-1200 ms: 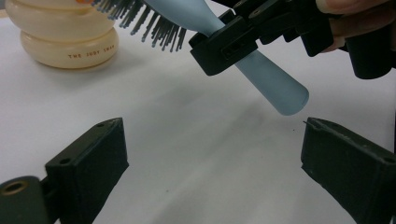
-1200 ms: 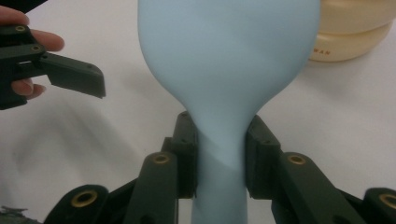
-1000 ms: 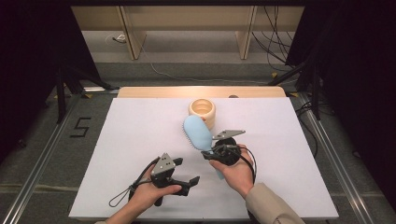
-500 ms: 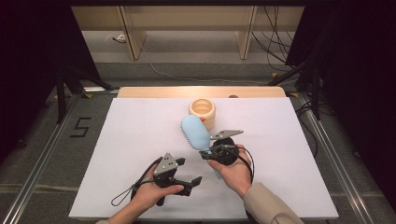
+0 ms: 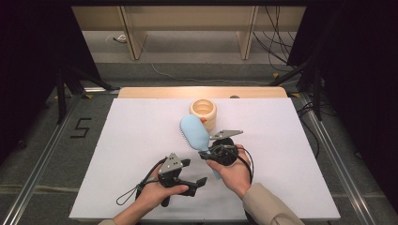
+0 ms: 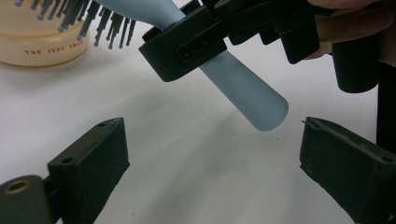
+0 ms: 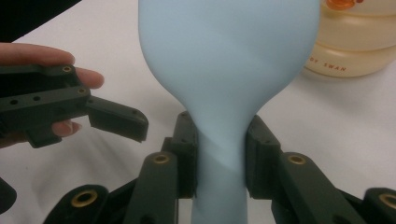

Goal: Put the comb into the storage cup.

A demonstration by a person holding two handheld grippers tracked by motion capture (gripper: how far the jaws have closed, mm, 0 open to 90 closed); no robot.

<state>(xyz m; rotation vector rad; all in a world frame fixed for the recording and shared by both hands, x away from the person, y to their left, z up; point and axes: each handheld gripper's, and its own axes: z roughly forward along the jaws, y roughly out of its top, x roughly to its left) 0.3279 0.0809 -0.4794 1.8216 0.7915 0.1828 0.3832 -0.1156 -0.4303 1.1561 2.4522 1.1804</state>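
Pale blue hairbrush (image 5: 194, 131) held up off the white table (image 5: 117, 154), head tilted away toward the cream jar (image 5: 203, 112) and just beside it, bristles facing down and to the left in the high view. In the right gripper view, brush head (image 7: 229, 56) broad and smooth-backed, overlapping the jar (image 7: 355, 46) behind it, narrowing to the handle between 2 black pads.

Clamped on that handle: the right gripper (image 5: 212, 152), jaws drawn in to a narrow gap, 1 pad pressed on each side of the neck just below the head. Same grip seen from the left gripper view, with the right gripper (image 6: 187, 44) wrapped round the handle and the rounded handle end (image 6: 261, 107) sticking out free beyond it, above bare table. Bristles (image 6: 79, 21) dark-tipped at the top of that view, the jar (image 6: 42, 39) behind them.

Nearer the person than the brush, to its left: the left gripper (image 5: 190, 174), jaws spread wide, nothing between them, nothing touched. In its own view, 2 pads far apart at either side, the handle end hanging above and between them, clear of both. In the right gripper view, the left gripper (image 7: 114, 116) just left of the handle, a fingertip (image 7: 88, 77) behind it.
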